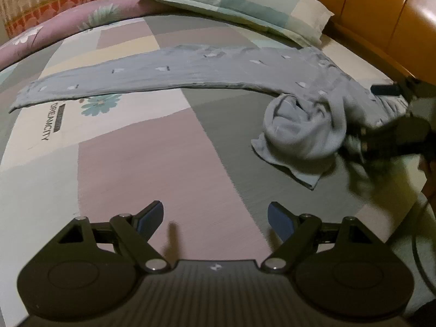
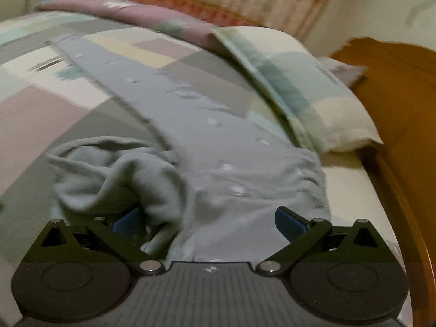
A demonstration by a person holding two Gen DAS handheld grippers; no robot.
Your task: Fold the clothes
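Left tongs [image 1: 215, 219] spread wide, holding nothing, hovering over bare bedsheet [image 1: 163, 163] on the near side of the pants. Right tongs [image 2: 207, 222] also spread, straddling the bunched waist end of the grey pants [image 2: 190, 141]; cloth lies between the pads, not pinched. One pant leg is crumpled into a heap beside the waist, the other stretched flat across the bed. Pillow [image 1: 245, 5] beyond the pants, against the wooden headboard [image 1: 381, 13].

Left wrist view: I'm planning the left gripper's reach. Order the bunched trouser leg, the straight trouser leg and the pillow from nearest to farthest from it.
From the left gripper:
1. Bunched trouser leg, ahead right.
2. Straight trouser leg, stretched across beyond, toward the left.
3. Pillow, far back by the headboard.
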